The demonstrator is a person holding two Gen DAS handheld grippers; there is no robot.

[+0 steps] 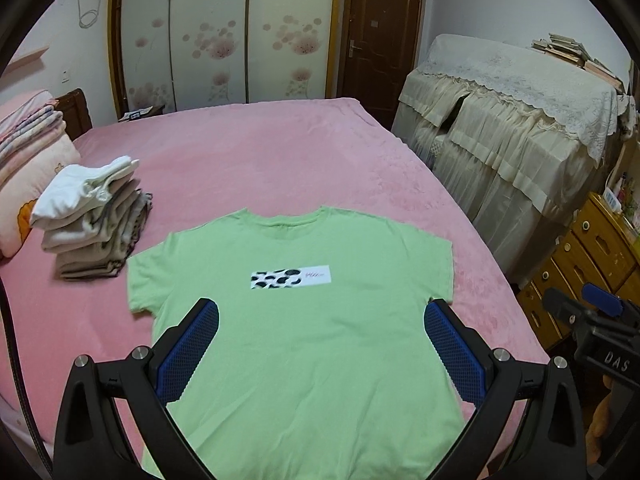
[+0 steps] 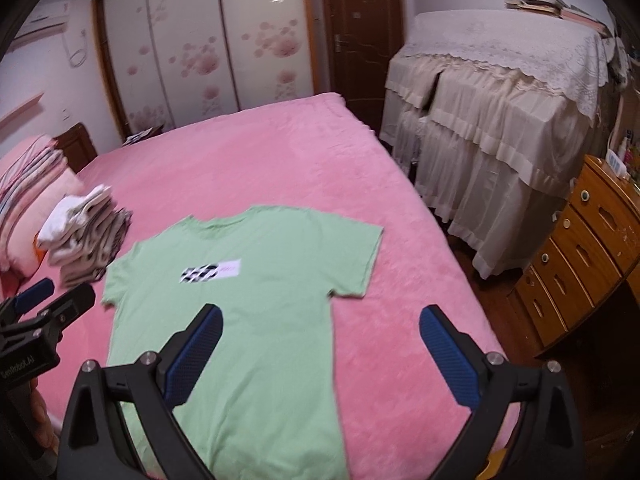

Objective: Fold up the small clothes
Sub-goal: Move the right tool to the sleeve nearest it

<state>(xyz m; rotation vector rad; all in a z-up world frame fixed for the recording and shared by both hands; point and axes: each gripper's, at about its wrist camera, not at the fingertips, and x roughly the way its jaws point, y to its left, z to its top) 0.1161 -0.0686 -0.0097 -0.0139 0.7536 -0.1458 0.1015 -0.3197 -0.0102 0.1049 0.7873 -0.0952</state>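
Above the green T-shirt, both tongs, left and right marked "DAS", gape empty.

Both wrist cameras look down from the near edge of the bed toward the far wardrobe; the left view sits over the green shirt, the right view further right, both sharing shirt and bed

The bed carries everything, covered edge to edge in a pink blanket; a green T-shirt lies flat on it, front up, collar toward the far side; a stack of folded clothes sits just beside its left sleeve; pillows and folded bedding rest at the left edge.
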